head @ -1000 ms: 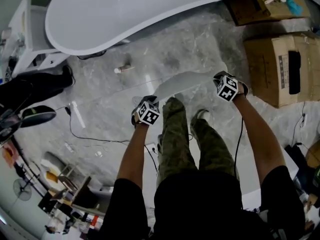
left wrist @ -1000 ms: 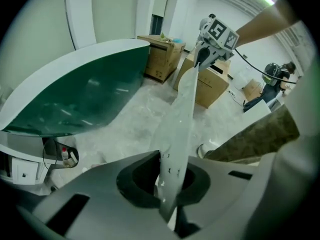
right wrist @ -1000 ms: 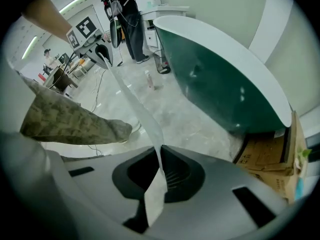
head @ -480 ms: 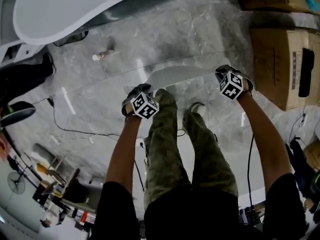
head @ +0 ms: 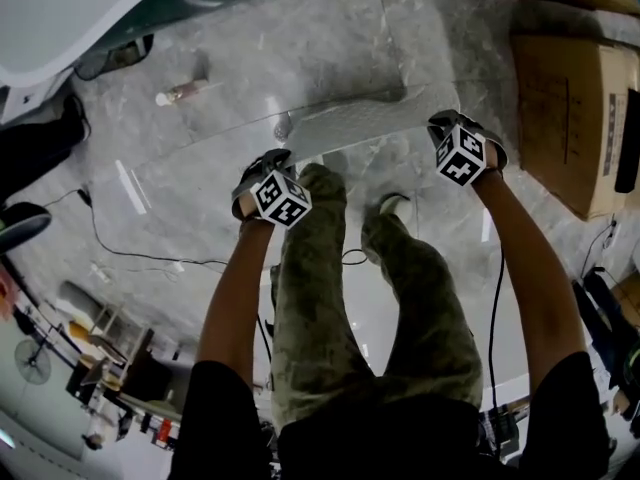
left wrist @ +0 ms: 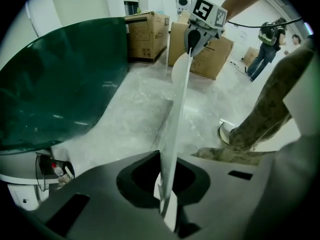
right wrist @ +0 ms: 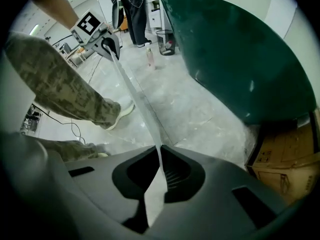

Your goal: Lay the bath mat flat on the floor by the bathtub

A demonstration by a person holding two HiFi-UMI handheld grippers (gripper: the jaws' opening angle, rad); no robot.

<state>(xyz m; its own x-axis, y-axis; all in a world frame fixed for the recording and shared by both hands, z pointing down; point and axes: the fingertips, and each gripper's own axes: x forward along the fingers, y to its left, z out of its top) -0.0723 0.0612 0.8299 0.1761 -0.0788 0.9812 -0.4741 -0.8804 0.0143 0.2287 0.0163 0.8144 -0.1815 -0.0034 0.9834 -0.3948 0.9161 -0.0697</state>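
Pinching opposite ends, the left gripper [left wrist: 167, 196] and right gripper [right wrist: 155, 191] jaws clamp the bath mat [head: 370, 123]. It looks thin, light and floppy, so its corners seem the best hold.

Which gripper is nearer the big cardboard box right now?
Right. The right gripper, shut on one end of the bath mat, is just beside the cardboard box; the left gripper holds the other end, farther away.
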